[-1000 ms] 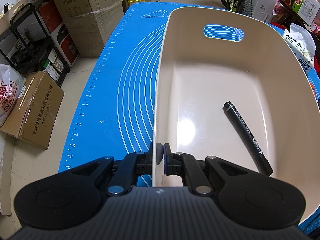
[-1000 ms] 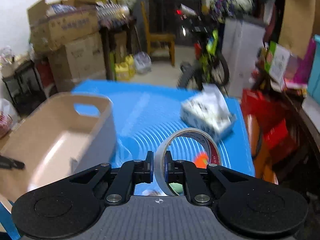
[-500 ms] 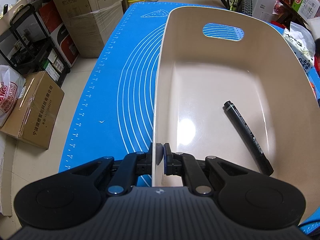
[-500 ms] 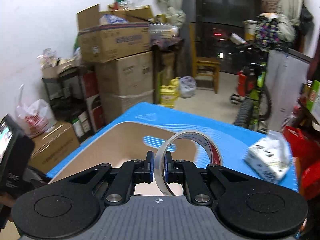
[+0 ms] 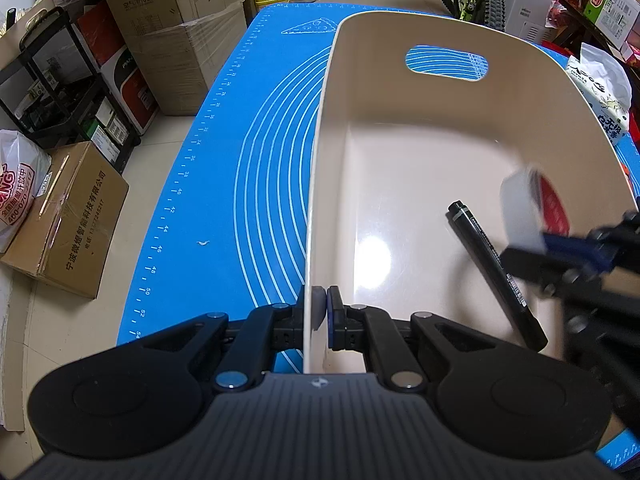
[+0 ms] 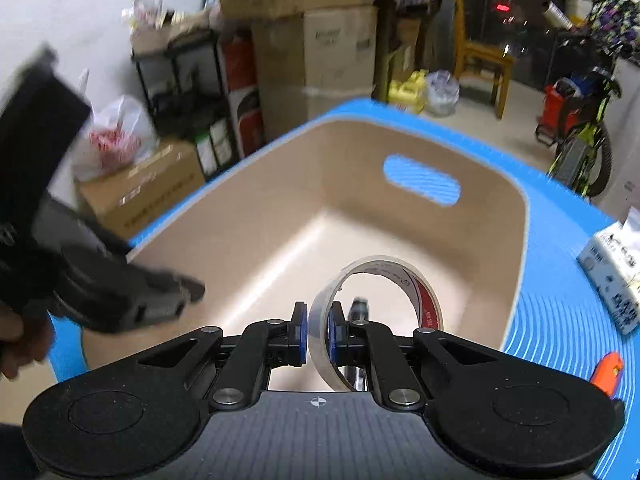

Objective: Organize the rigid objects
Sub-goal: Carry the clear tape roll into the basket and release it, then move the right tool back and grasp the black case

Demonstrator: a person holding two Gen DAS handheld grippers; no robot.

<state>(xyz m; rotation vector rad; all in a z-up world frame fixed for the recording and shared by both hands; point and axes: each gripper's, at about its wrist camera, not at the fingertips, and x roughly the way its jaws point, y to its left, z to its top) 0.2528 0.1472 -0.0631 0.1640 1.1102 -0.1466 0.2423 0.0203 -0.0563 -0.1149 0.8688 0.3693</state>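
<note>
Left hand-held gripper (image 5: 322,317): clamped on the near side wall of the beige bin (image 5: 316,184), one pad on each face of the wall.
Right hand-held gripper (image 6: 318,334): closed on the tape roll (image 6: 376,316), pinching its band; the roll stands on edge, above the bin's interior.
Marker (image 5: 494,272): black, lying on the bin floor, just beside the tape roll.
Bin location: on the blue mat (image 5: 224,184) covering the desk.
Tissue pack (image 6: 612,272): on the mat, outside the bin.

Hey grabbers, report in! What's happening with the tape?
Left gripper clamped on bin wall. Right gripper holding tape roll over bin. Black marker lying on the bin floor below.
</note>
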